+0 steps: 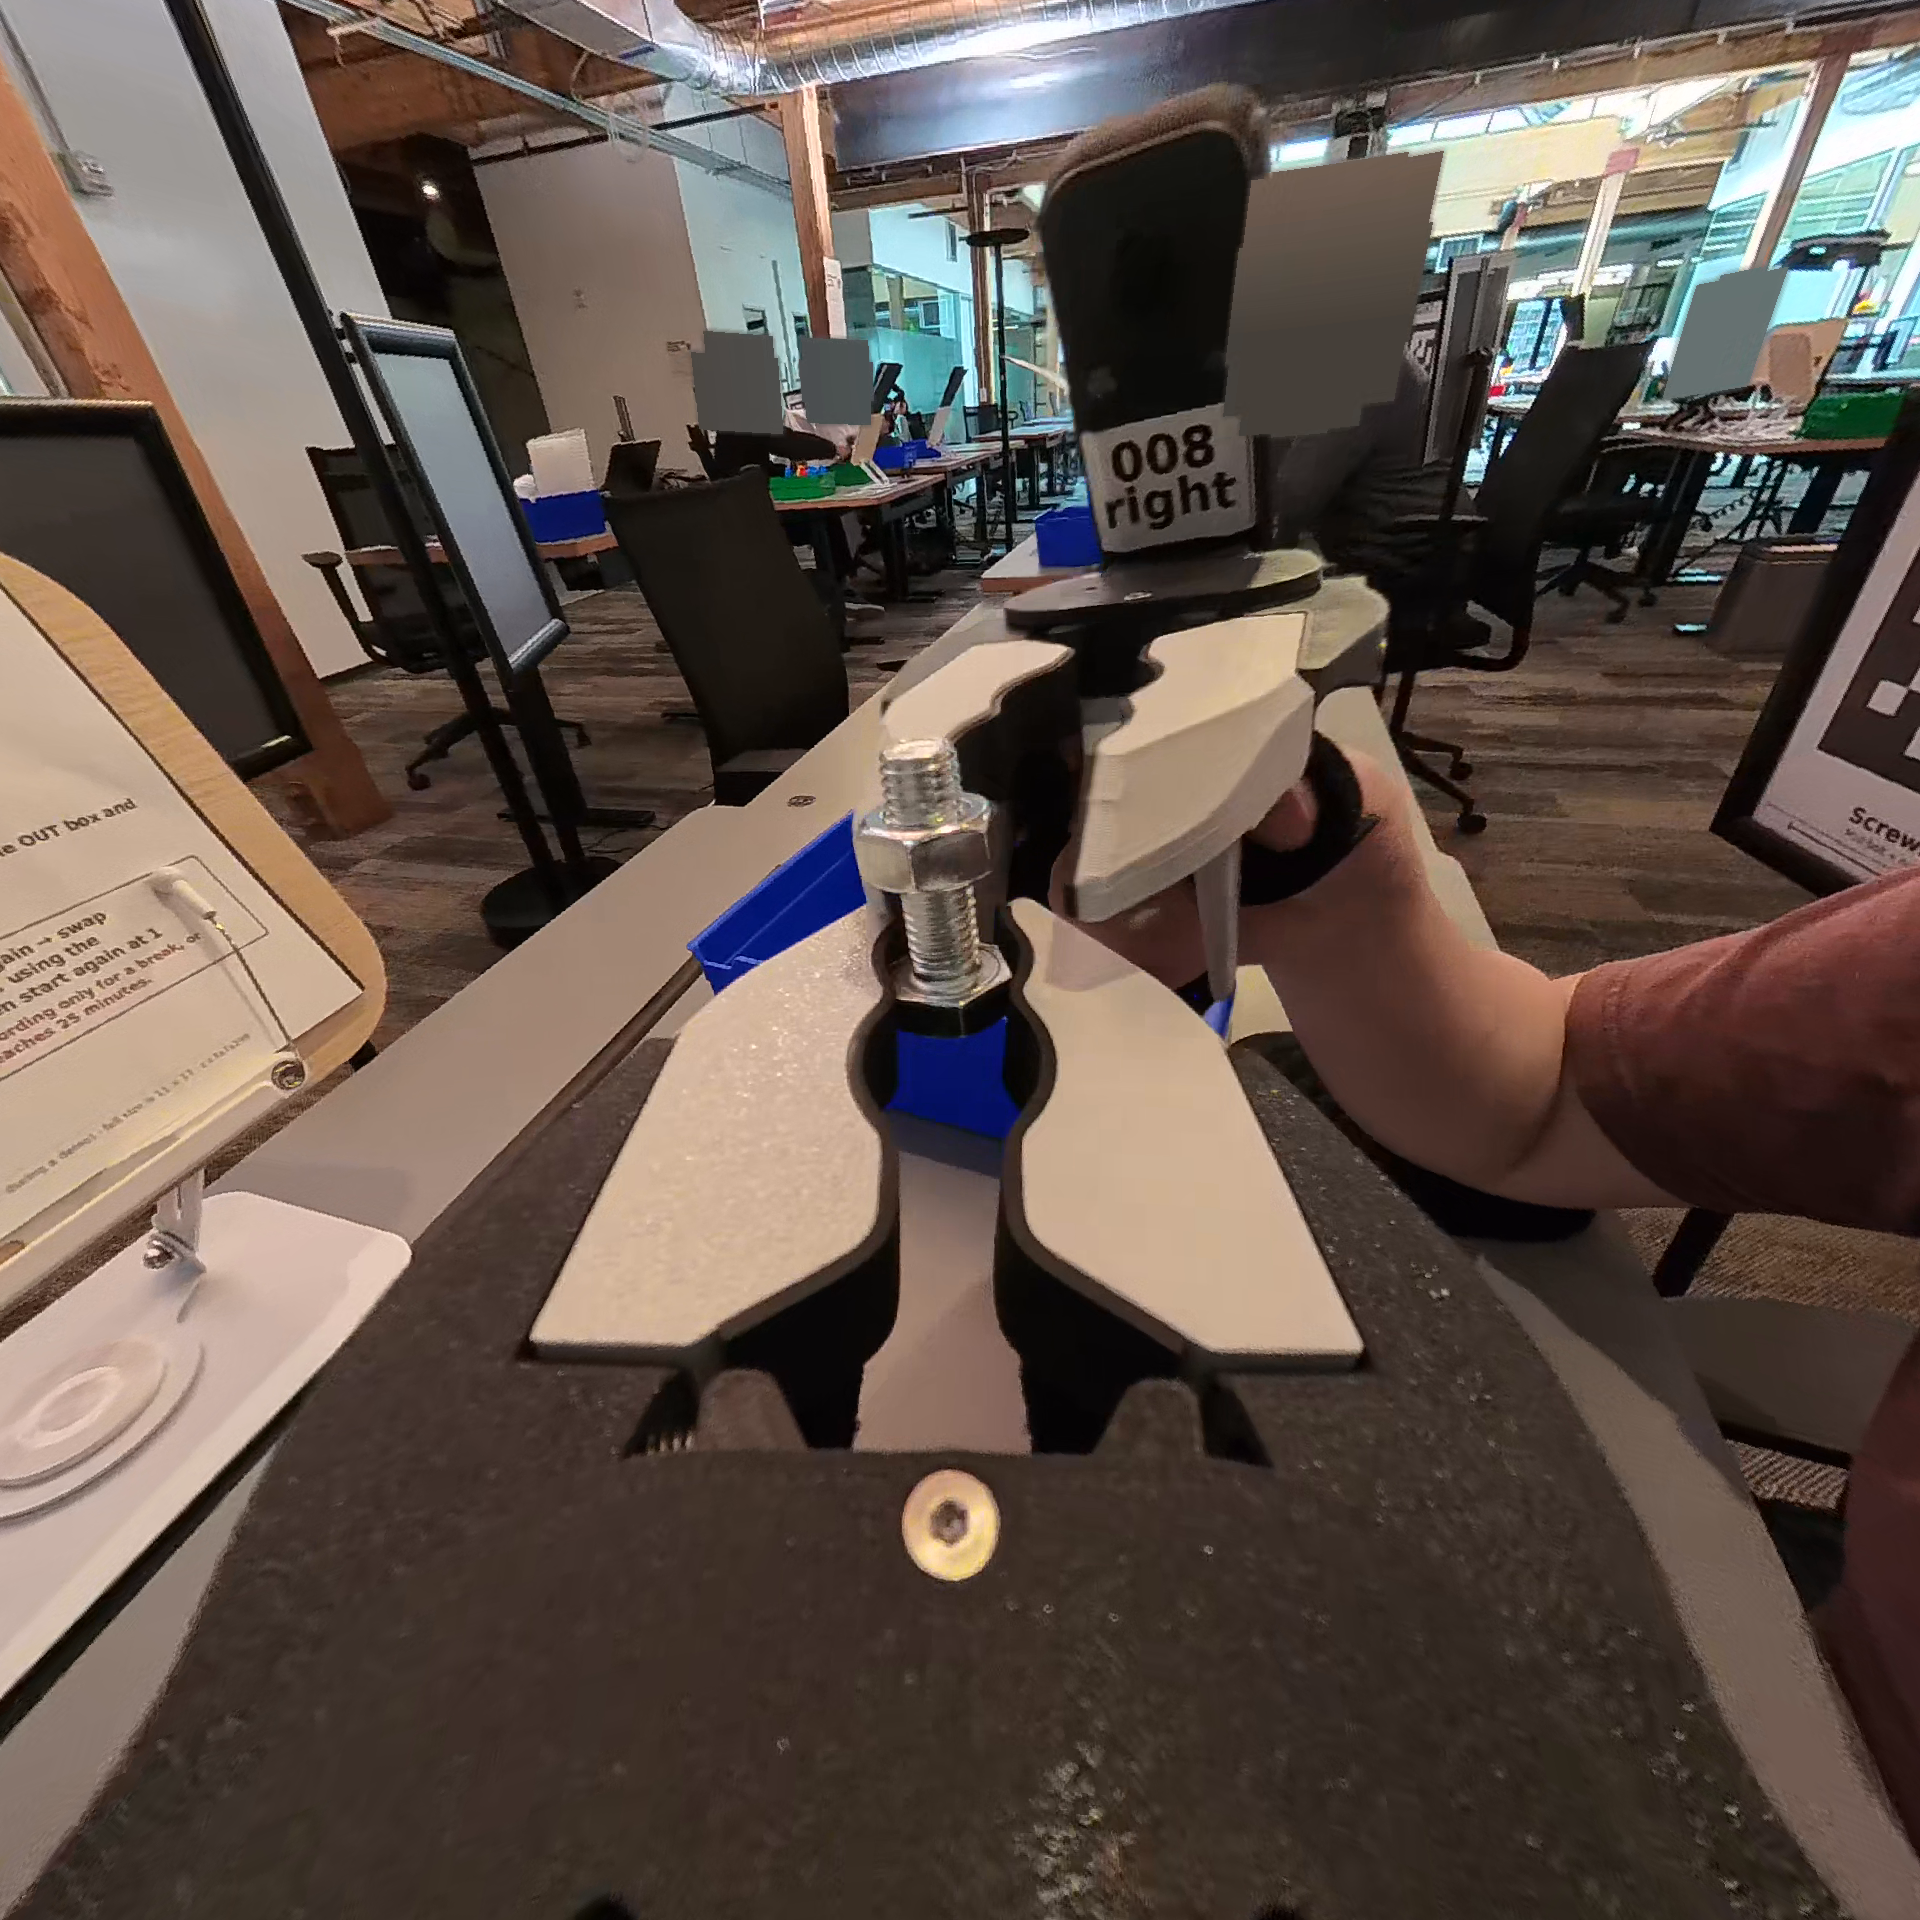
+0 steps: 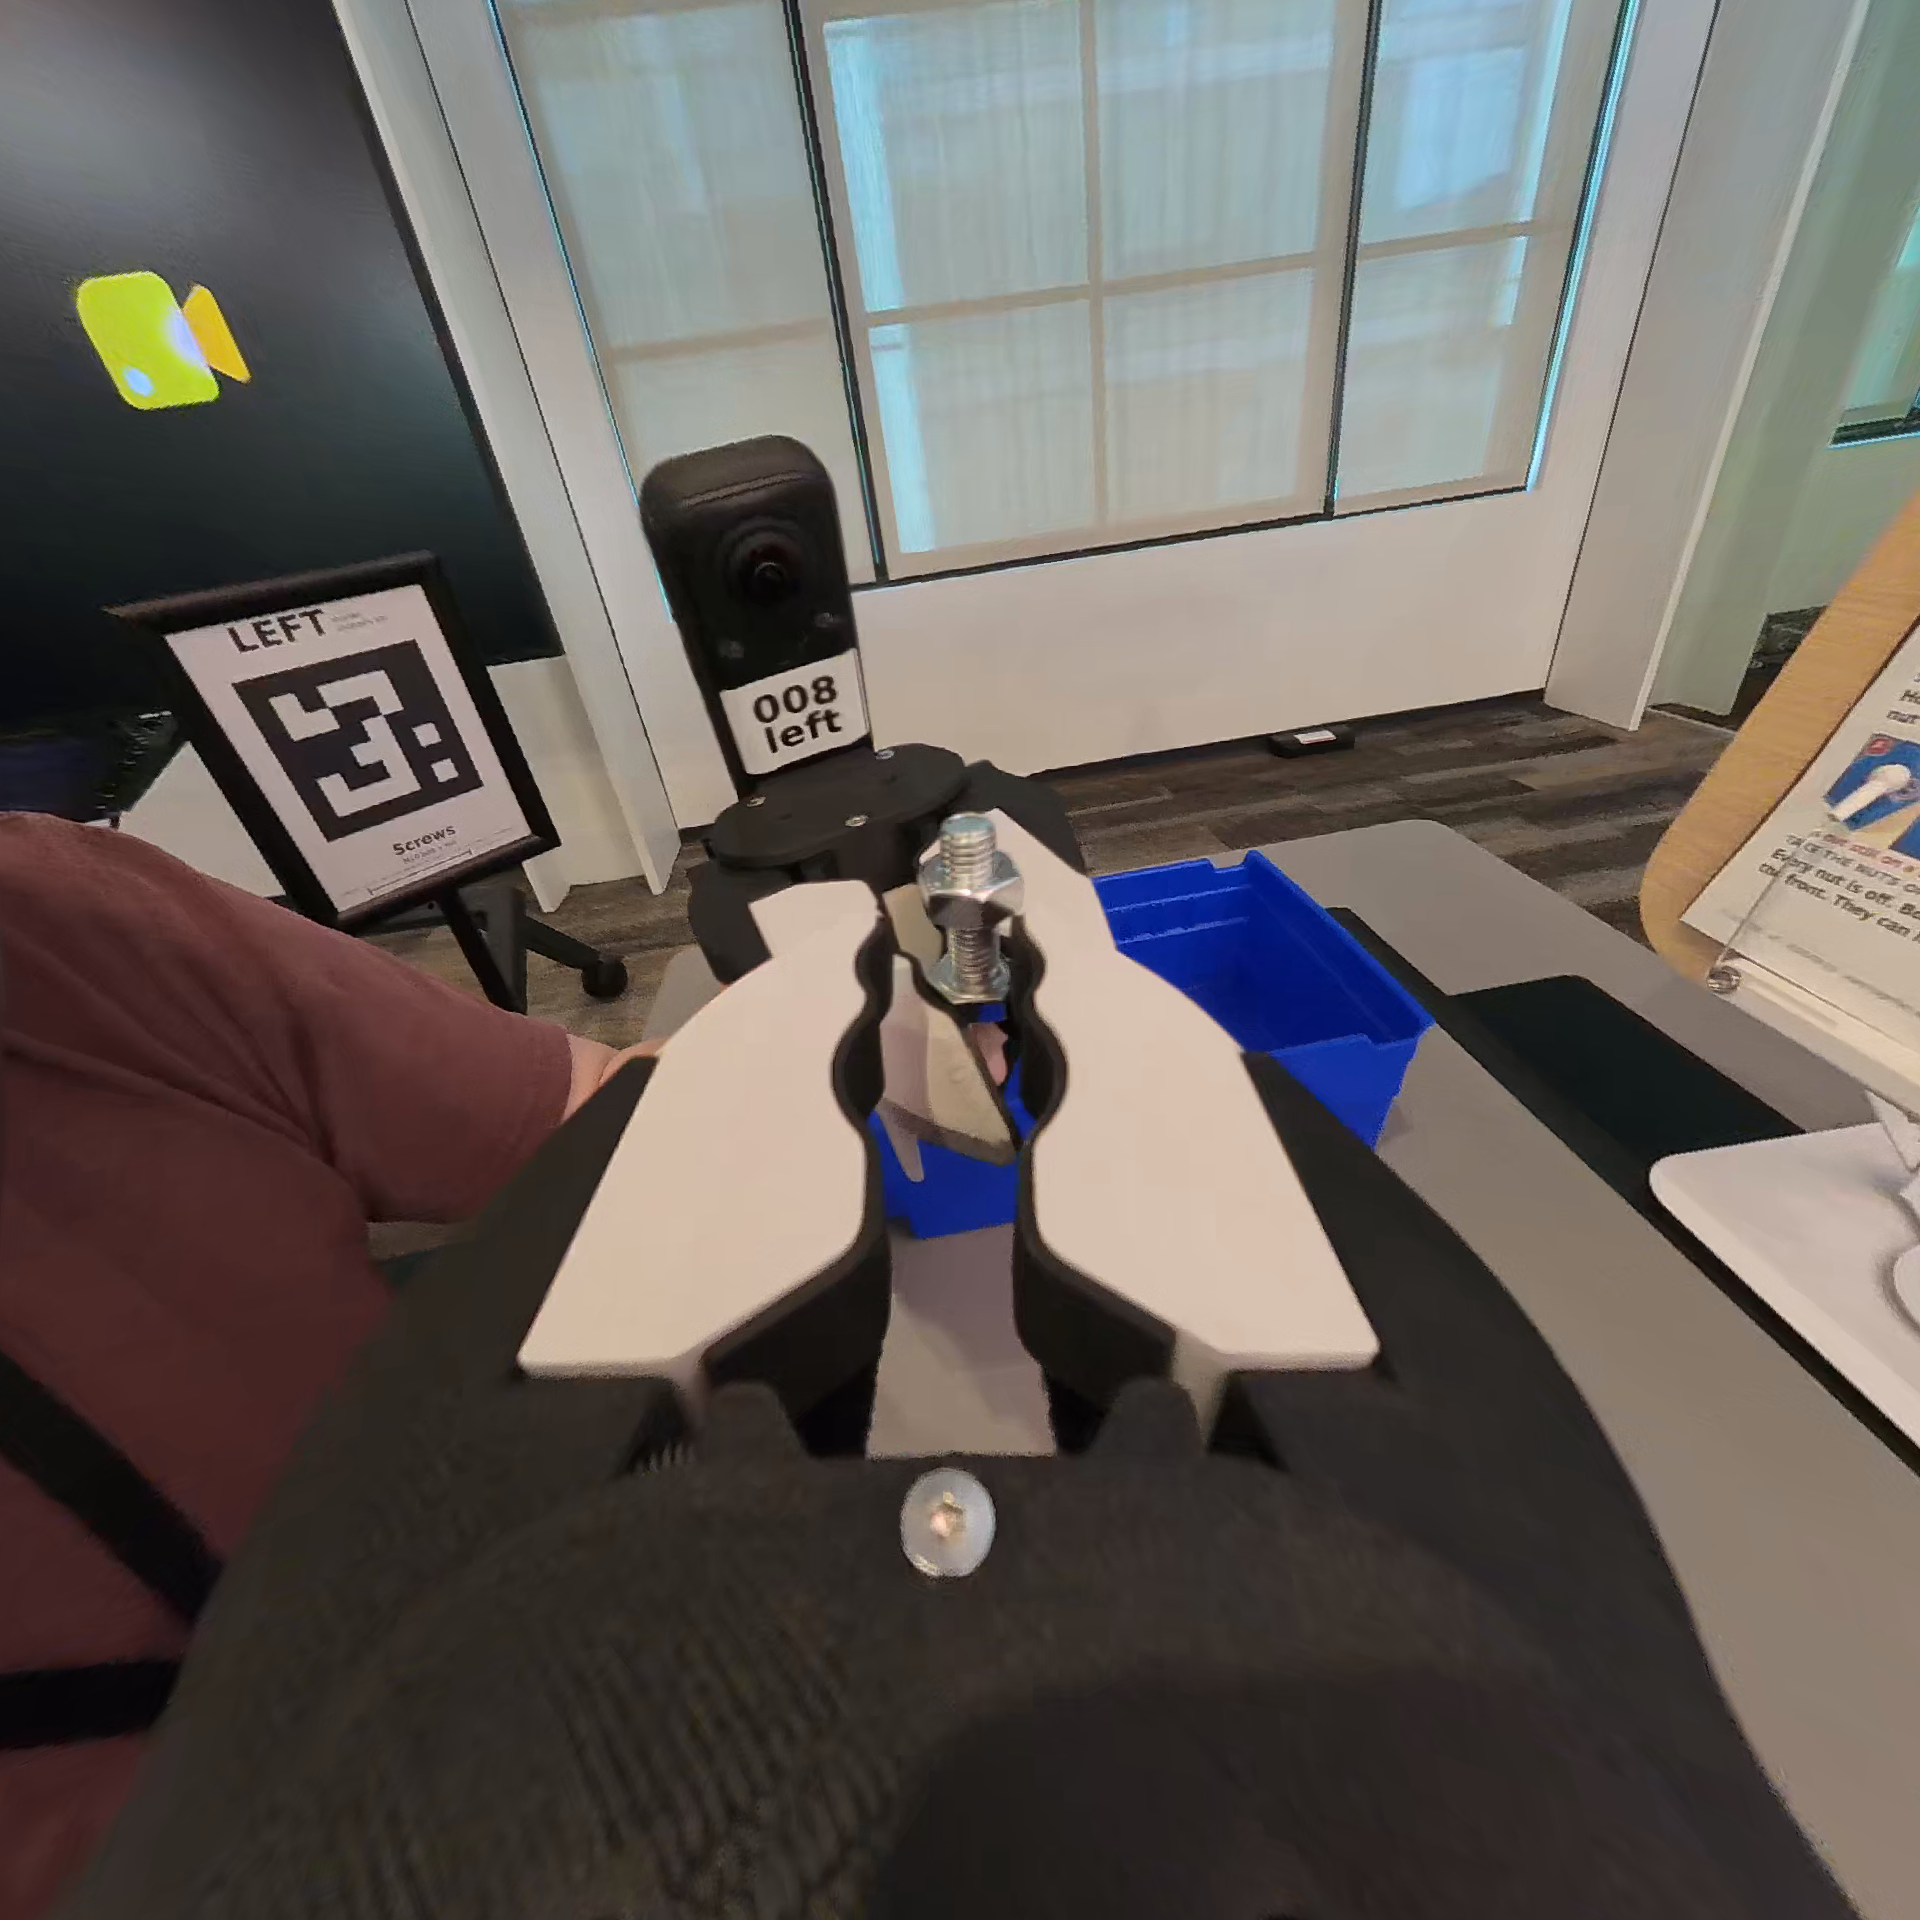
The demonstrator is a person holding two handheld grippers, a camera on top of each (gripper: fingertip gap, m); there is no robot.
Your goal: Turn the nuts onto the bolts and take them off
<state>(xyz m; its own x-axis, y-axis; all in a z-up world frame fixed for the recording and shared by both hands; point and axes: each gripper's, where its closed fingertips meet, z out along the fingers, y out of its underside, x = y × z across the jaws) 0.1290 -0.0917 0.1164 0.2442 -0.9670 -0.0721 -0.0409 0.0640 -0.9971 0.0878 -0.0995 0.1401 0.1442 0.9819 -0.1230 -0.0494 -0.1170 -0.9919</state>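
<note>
A silver bolt (image 1: 935, 935) stands upright with its hex head clamped between my left gripper's (image 1: 951, 935) fingers. A silver nut (image 1: 925, 847) sits on the thread a little below the bolt's top end. My right gripper (image 1: 997, 821) faces the left one, tilted, with its fingertips against the nut. In the right wrist view my right gripper (image 2: 951, 925) is narrowed around the nut (image 2: 971, 885), and the bolt (image 2: 961, 940) shows in the gap. The left gripper sits just behind it.
A blue bin (image 1: 769, 925) lies on the grey table (image 1: 468, 1143) under the grippers; it also shows in the right wrist view (image 2: 1247, 977). An instruction stand (image 1: 156, 935) is at the left, a framed marker sign (image 1: 1849, 727) at the right. A person's hand (image 1: 1351, 987) holds the right gripper. Less than 4 cm separates the two grippers' tips.
</note>
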